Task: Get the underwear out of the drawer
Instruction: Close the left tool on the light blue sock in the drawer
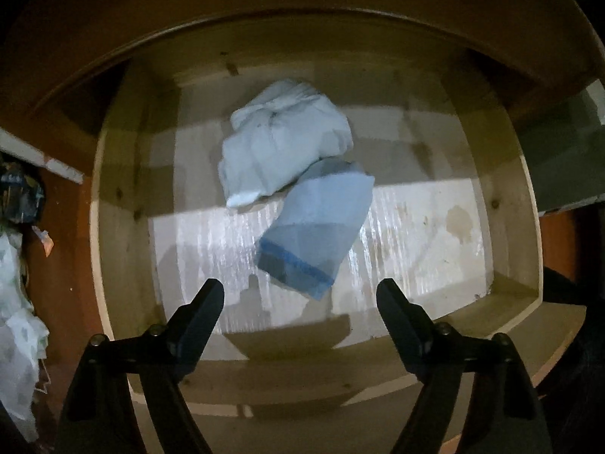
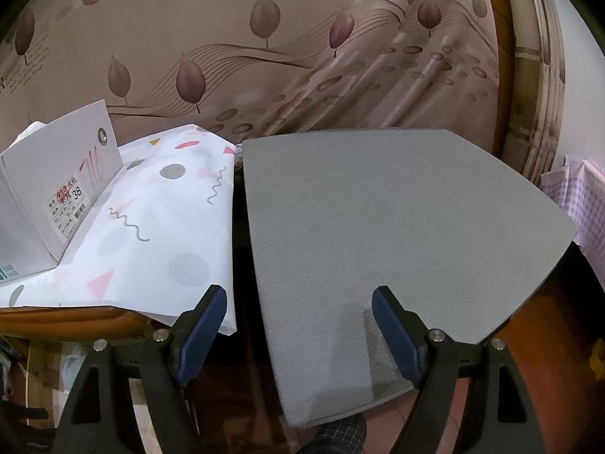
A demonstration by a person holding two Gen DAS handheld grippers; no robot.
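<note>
Two underwear pieces [image 1: 298, 185] just beyond the left hand-held gripper [image 1: 300, 299], untouched.

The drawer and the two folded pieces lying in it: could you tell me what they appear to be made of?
The drawer looks like pale unfinished wood, probably pine: knots and grain show on its walls, and its floor is stained. The white piece seems to be soft woven or knit cloth, rumpled into creases. The light blue piece also looks like thin matte fabric, with a darker blue band along one edge.
</note>
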